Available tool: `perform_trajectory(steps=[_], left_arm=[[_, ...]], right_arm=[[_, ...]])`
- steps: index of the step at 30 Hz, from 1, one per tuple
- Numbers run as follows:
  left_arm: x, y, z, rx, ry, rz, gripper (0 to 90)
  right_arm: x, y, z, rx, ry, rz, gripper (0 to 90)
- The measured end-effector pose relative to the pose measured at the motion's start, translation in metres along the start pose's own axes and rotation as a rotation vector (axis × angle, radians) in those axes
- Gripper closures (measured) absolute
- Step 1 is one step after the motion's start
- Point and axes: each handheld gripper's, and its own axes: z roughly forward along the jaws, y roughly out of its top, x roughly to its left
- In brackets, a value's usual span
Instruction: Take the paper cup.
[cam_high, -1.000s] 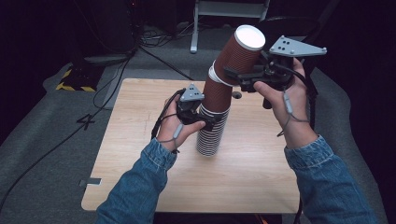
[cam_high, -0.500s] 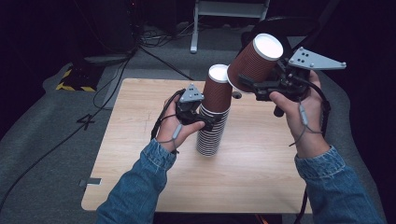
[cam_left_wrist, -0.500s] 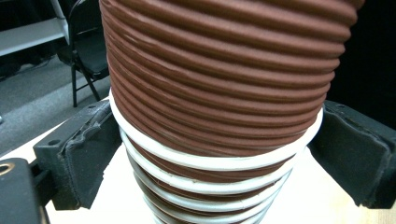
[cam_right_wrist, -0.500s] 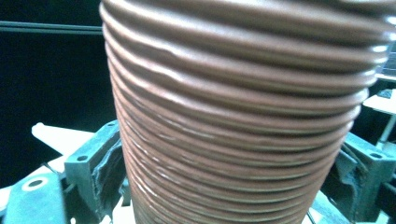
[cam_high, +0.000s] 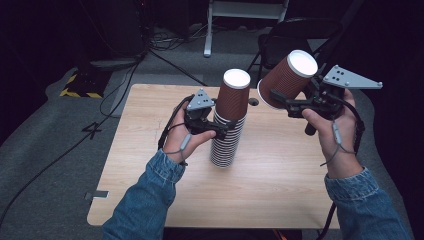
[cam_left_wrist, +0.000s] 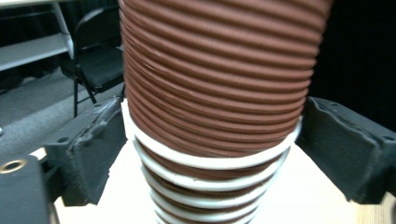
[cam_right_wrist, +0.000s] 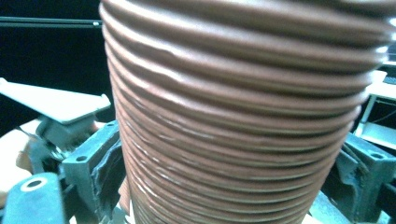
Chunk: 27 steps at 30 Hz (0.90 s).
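Clamping mid-wall, the right gripper (cam_high: 284, 98) carries a light, crushable ribbed paper cup (cam_high: 286, 79); the left gripper (cam_high: 223, 131) squeezes the cup stack (cam_high: 227, 131) below its rims.

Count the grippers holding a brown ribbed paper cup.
2. The left gripper clamps the upside-down stack of brown ribbed paper cups on the wooden table; the right gripper holds one separate brown ribbed paper cup in the air, tilted.
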Motion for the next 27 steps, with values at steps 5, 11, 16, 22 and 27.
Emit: perform_trajectory(steps=[5,11,16,22,27], left_arm=[[-0.003,-0.004,-0.017,0.023,0.032,0.017,15.4],[-0.007,-0.017,-0.031,0.047,0.022,0.015,15.3],[-0.012,-0.034,-0.039,0.061,-0.007,-0.009,15.3],[-0.019,-0.046,-0.034,0.104,-0.036,-0.024,15.6],[-0.028,-0.049,-0.028,0.111,-0.077,-0.02,16.8]], right_arm=[[-0.001,-0.015,-0.004,0.018,-0.005,0.009,12.3],[0.001,-0.029,-0.005,0.038,-0.009,0.007,12.2],[0.004,-0.04,-0.009,0.036,-0.013,-0.001,12.2],[0.009,-0.054,-0.01,0.046,-0.013,-0.012,12.1],[0.017,-0.067,-0.009,0.046,-0.009,-0.021,12.1]])
